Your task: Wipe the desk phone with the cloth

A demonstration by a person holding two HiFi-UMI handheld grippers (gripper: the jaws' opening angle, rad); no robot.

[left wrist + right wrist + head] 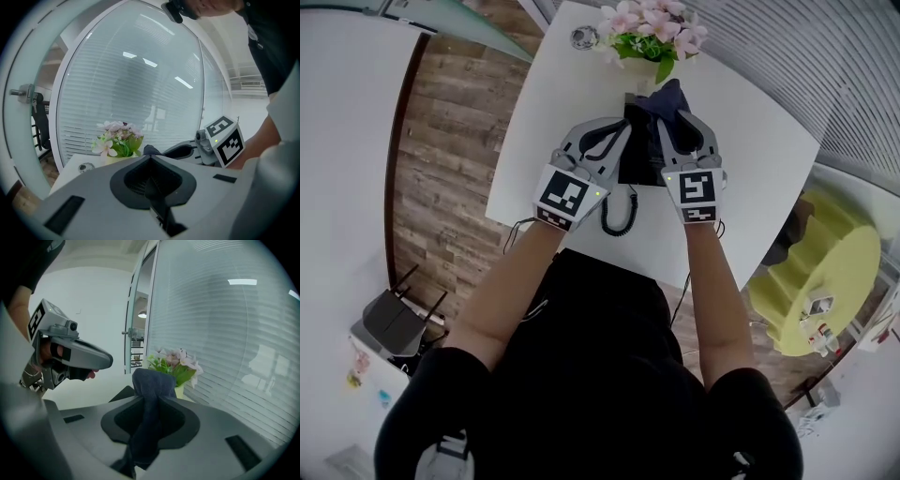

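We've got the right gripper clamped on the dark blue cloth, held over the far end of the desk phone on the white table. Our left gripper is pinched together on nothing, hovering at the phone's left side.

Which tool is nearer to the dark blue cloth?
Right. The right tool holds the cloth between its jaws; the left tool, shut and empty, is beside it, apart.
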